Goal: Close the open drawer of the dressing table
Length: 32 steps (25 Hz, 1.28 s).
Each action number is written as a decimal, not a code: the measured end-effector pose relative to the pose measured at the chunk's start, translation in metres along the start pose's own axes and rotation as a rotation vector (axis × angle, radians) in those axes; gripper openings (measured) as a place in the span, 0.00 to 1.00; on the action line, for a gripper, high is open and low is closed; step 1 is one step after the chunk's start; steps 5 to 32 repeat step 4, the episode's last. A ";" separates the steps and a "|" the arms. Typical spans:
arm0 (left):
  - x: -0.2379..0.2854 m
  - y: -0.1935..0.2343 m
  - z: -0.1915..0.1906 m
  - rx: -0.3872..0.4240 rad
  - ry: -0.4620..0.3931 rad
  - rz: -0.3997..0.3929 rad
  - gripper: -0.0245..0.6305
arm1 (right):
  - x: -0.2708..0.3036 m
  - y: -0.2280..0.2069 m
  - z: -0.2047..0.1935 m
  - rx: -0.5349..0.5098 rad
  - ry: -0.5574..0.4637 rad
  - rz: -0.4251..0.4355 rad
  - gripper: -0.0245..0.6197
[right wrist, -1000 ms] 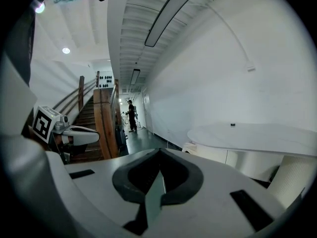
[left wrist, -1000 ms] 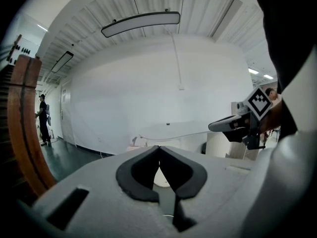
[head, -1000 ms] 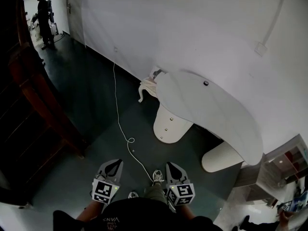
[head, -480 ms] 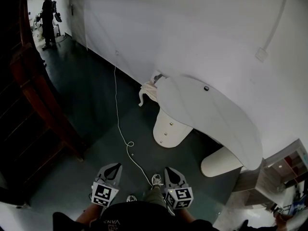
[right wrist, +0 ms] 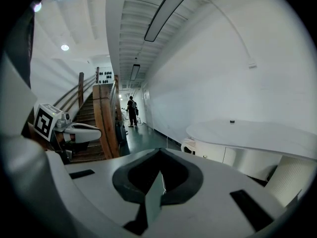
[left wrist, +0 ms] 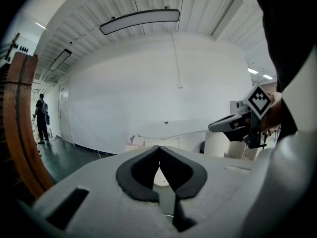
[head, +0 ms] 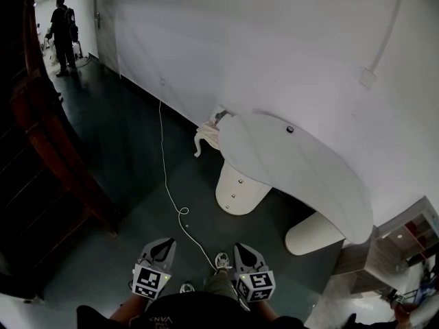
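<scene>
The white dressing table stands against the wall, with a curved top on two rounded pedestals. The left pedestal carries small knobs; from here I cannot tell which drawer stands open. Both grippers are held low in front of me, well short of the table. My left gripper is shut with nothing in it, and so is my right gripper. In the left gripper view the jaws meet at their tips, with the table top far ahead. The right gripper's jaws also meet.
A white cable trails over the dark floor toward my feet. A white stool with cloth stands at the table's left end. A wooden staircase rises at left. Shelves stand at lower right. A person stands far down the corridor.
The head view has shifted slightly, so the table sits a little lower and nearer. Both grippers stay shut and almost where they were. The distant person has shifted.
</scene>
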<state>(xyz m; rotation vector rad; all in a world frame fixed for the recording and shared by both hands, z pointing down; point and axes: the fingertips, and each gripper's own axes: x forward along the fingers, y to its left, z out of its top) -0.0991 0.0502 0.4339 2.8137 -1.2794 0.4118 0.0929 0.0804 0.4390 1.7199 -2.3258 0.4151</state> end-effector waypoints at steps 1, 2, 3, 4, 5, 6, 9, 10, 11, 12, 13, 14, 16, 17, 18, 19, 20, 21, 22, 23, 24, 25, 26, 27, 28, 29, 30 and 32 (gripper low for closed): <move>0.001 0.000 0.000 0.002 0.001 -0.001 0.07 | 0.000 -0.001 0.000 -0.001 0.002 -0.001 0.04; 0.002 -0.001 0.000 0.004 0.002 -0.002 0.07 | 0.001 -0.001 -0.001 -0.004 0.002 -0.002 0.04; 0.002 -0.001 0.000 0.006 0.004 -0.002 0.07 | 0.001 -0.002 -0.001 -0.007 0.002 -0.004 0.04; 0.003 -0.002 0.000 0.009 0.005 -0.003 0.07 | 0.001 -0.003 -0.001 -0.009 0.002 -0.005 0.04; 0.003 -0.002 0.000 0.009 0.005 -0.003 0.07 | 0.001 -0.003 -0.001 -0.009 0.002 -0.005 0.04; 0.003 -0.002 0.000 0.009 0.005 -0.003 0.07 | 0.001 -0.003 -0.001 -0.009 0.002 -0.005 0.04; 0.003 -0.002 0.000 0.009 0.005 -0.003 0.07 | 0.001 -0.003 -0.001 -0.009 0.002 -0.005 0.04; 0.003 -0.002 0.000 0.009 0.005 -0.003 0.07 | 0.001 -0.003 -0.001 -0.009 0.002 -0.005 0.04; 0.003 -0.002 0.000 0.009 0.005 -0.003 0.07 | 0.001 -0.003 -0.001 -0.009 0.002 -0.005 0.04; 0.003 -0.002 0.000 0.009 0.005 -0.003 0.07 | 0.001 -0.003 -0.001 -0.009 0.002 -0.005 0.04; 0.003 -0.002 0.000 0.009 0.005 -0.003 0.07 | 0.001 -0.003 -0.001 -0.009 0.002 -0.005 0.04; 0.003 -0.002 0.000 0.009 0.005 -0.003 0.07 | 0.001 -0.003 -0.001 -0.009 0.002 -0.005 0.04; 0.003 -0.002 0.000 0.009 0.005 -0.003 0.07 | 0.001 -0.003 -0.001 -0.009 0.002 -0.005 0.04; 0.003 -0.002 0.000 0.009 0.005 -0.003 0.07 | 0.001 -0.003 -0.001 -0.009 0.002 -0.005 0.04; 0.003 -0.002 0.000 0.009 0.005 -0.003 0.07 | 0.001 -0.003 -0.001 -0.009 0.002 -0.005 0.04; 0.003 -0.002 0.000 0.009 0.005 -0.003 0.07 | 0.001 -0.003 -0.001 -0.009 0.002 -0.005 0.04; 0.003 -0.002 0.000 0.009 0.005 -0.003 0.07 | 0.001 -0.003 -0.001 -0.009 0.002 -0.005 0.04; 0.003 -0.002 0.000 0.009 0.005 -0.003 0.07 | 0.001 -0.003 -0.001 -0.009 0.002 -0.005 0.04; 0.003 -0.002 0.000 0.009 0.005 -0.003 0.07 | 0.001 -0.003 -0.001 -0.009 0.002 -0.005 0.04; 0.003 -0.002 0.000 0.009 0.005 -0.003 0.07 | 0.001 -0.003 -0.001 -0.009 0.002 -0.005 0.04; 0.003 -0.002 0.000 0.009 0.005 -0.003 0.07 | 0.001 -0.003 -0.001 -0.009 0.002 -0.005 0.04; 0.003 -0.002 0.000 0.009 0.005 -0.003 0.07 | 0.001 -0.003 -0.001 -0.009 0.002 -0.005 0.04; 0.003 -0.002 0.000 0.009 0.005 -0.003 0.07 | 0.001 -0.003 -0.001 -0.009 0.002 -0.005 0.04; 0.003 -0.002 0.000 0.009 0.005 -0.003 0.07 | 0.001 -0.003 -0.001 -0.009 0.002 -0.005 0.04; 0.003 -0.002 0.000 0.009 0.005 -0.003 0.07 | 0.001 -0.003 -0.001 -0.009 0.002 -0.005 0.04; 0.003 -0.002 0.000 0.009 0.005 -0.003 0.07 | 0.001 -0.003 -0.001 -0.009 0.002 -0.005 0.04; 0.003 -0.002 0.000 0.009 0.005 -0.003 0.07 | 0.001 -0.003 -0.001 -0.009 0.002 -0.005 0.04; 0.003 -0.002 0.000 0.009 0.005 -0.003 0.07 | 0.001 -0.003 -0.001 -0.009 0.002 -0.005 0.04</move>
